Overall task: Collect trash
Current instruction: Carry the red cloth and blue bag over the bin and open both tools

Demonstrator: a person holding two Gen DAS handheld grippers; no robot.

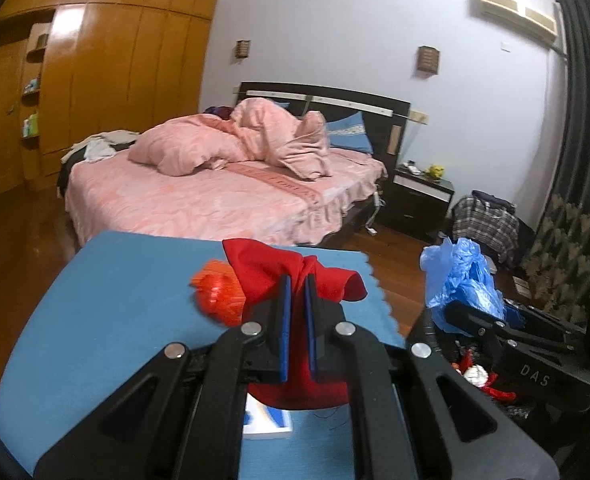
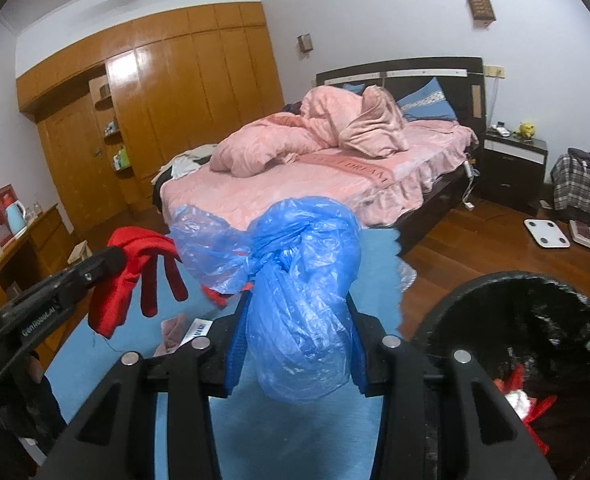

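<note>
Left gripper: jaws pressed nearly together, pinching a red cloth that bunches above the blue pads and hangs below them, over the blue mat. The right wrist view shows what the left cannot: the cloth dangles free in strips, clear of the mat.

Right gripper: jaws part-spread and clamped on a knotted blue plastic bag, which fills the gap between the pads. In the left wrist view the same bag shows beyond the mat's right edge.

Only the left wrist view shows an orange-red crumpled item, blurred, just left of the red cloth.

Black-lined trash bin: beside the mat's right edge, holding red and white scraps. The right wrist view shows its rim and interior; the left shows only part of it behind the right gripper.

Beyond the mat's far edge: a bed with pink bedding, then a wooden wardrobe. A white bathroom scale on the floor shows in the right wrist view only.
</note>
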